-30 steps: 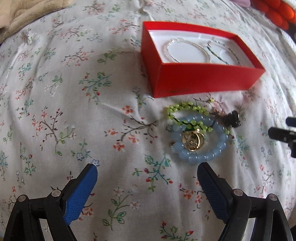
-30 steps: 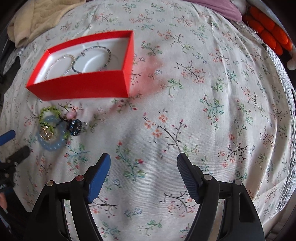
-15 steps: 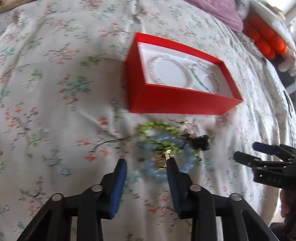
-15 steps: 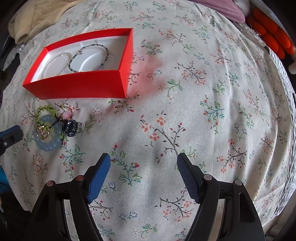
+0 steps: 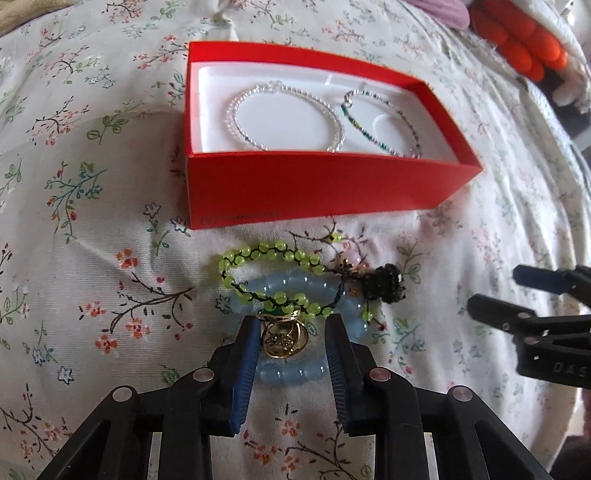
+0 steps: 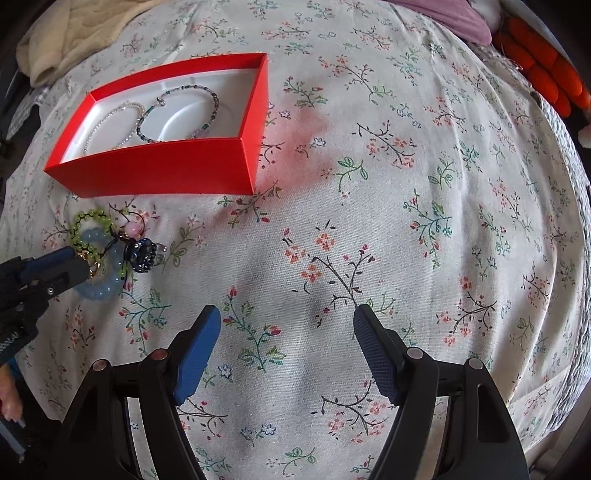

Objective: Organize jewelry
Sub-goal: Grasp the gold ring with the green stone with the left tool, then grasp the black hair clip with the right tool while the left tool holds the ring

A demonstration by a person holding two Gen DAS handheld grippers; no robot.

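Observation:
A red box (image 5: 314, 192) on the floral bedspread holds a silver bracelet (image 5: 231, 114) and a dark beaded bracelet (image 5: 354, 122). In front of it lies a tangled pile: a green bead bracelet (image 5: 266, 254), a pale blue bead bracelet (image 5: 291, 373), a gold ring (image 5: 282, 341) and a black beaded piece (image 5: 386, 284). My left gripper (image 5: 291, 325) is down on the pile, its jaws closing with the gold ring between them; a gap still shows at the right pad. My right gripper (image 6: 286, 314) hangs open over bare cloth, right of the pile (image 6: 99, 258), with nothing in it.
A beige blanket (image 6: 55, 40) lies at the far left behind the box (image 6: 159, 170). An orange plush thing (image 6: 546, 70) and purple cloth (image 6: 443, 18) sit at the far right. The flowered spread right of the box is bare.
My left gripper has come forward and down onto the pile, and its jaws have narrowed from wide open to either side of the gold ring. The right gripper has stayed put.

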